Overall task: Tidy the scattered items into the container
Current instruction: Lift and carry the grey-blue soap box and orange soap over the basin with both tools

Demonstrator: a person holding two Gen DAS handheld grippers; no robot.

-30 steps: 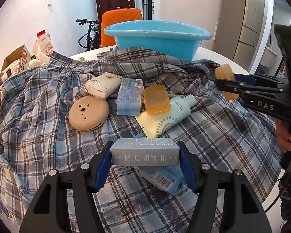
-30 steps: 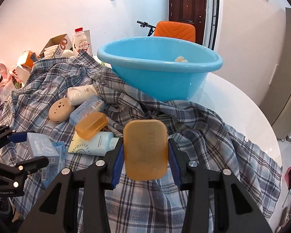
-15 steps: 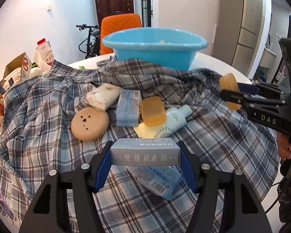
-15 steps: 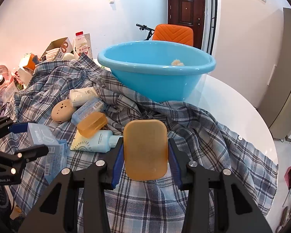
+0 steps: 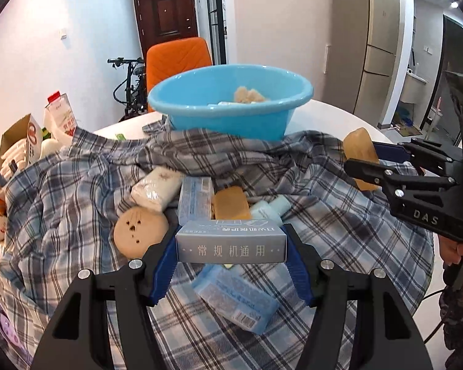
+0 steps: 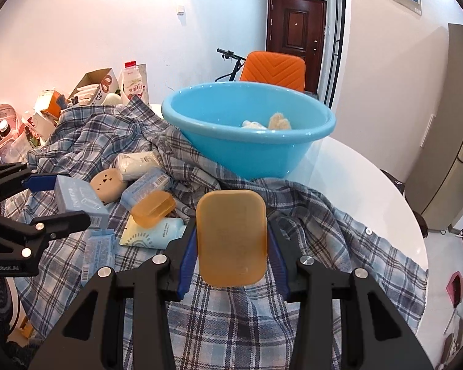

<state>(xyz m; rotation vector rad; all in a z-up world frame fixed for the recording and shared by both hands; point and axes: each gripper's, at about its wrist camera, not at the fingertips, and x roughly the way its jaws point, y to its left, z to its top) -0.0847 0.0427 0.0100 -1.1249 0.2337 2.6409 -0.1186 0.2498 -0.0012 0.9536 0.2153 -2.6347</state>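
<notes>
My left gripper (image 5: 230,243) is shut on a grey-blue box (image 5: 230,241) and holds it above the plaid cloth (image 5: 77,191). My right gripper (image 6: 231,240) is shut on an amber soap case (image 6: 231,238), also seen from the left wrist view (image 5: 359,157). The blue basin (image 5: 231,111) (image 6: 250,135) stands beyond, with a few items inside. On the cloth lie a second amber case (image 6: 152,208), a pale tube (image 6: 152,234), blue packets (image 5: 234,299), a white pack (image 5: 156,188) and a tan round disc (image 5: 140,234).
An orange chair (image 6: 273,69) and a bicycle stand behind the white round table (image 6: 370,191). Cartons, a milk bottle (image 6: 134,84) and bags crowd the table's left side.
Both grippers have risen with their loads, so the basin's inside now shows. The items on the cloth have not moved.
</notes>
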